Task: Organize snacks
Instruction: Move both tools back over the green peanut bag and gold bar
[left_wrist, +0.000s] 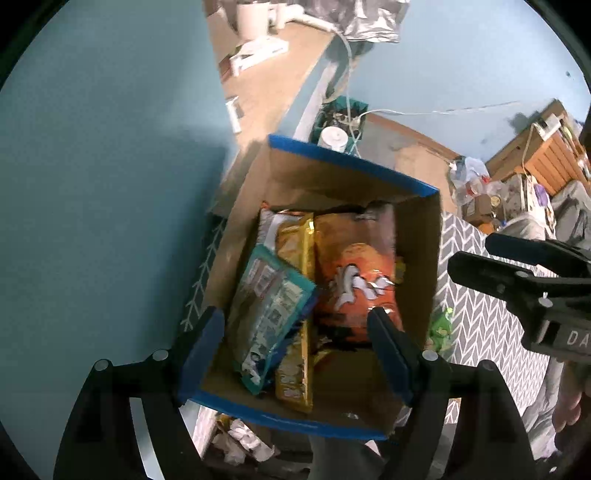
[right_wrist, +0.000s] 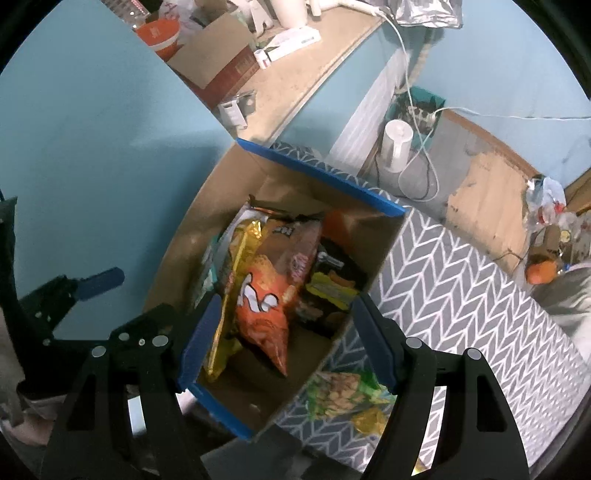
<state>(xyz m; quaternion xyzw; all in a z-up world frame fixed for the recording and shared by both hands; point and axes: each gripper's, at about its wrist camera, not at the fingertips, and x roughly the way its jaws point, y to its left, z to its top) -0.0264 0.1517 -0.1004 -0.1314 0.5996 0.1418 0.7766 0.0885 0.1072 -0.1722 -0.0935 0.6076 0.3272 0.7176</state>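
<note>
An open cardboard box with blue-edged flaps (left_wrist: 428, 258) (right_wrist: 177, 258) stands on a grey chevron mat. Inside lie an orange chip bag (left_wrist: 354, 273) (right_wrist: 264, 306), a teal snack pack (left_wrist: 269, 314), a yellow pack (left_wrist: 295, 376) (right_wrist: 240, 258) and a dark pack with a yellow label (right_wrist: 332, 284). My left gripper (left_wrist: 295, 332) hovers open and empty over the box. My right gripper (right_wrist: 284, 328) is open and empty above the box's right edge; it also shows in the left wrist view (left_wrist: 517, 266). A green peanut bag (right_wrist: 343, 395) (left_wrist: 441, 325) lies on the mat beside the box.
A blue wall (left_wrist: 103, 184) stands left of the box. A wooden shelf (right_wrist: 295, 70) above holds a carton, an orange bowl (right_wrist: 159, 33) and white containers. A white canister (right_wrist: 395, 147) with cables stands behind the box. Clutter (right_wrist: 546, 236) lies at the far right.
</note>
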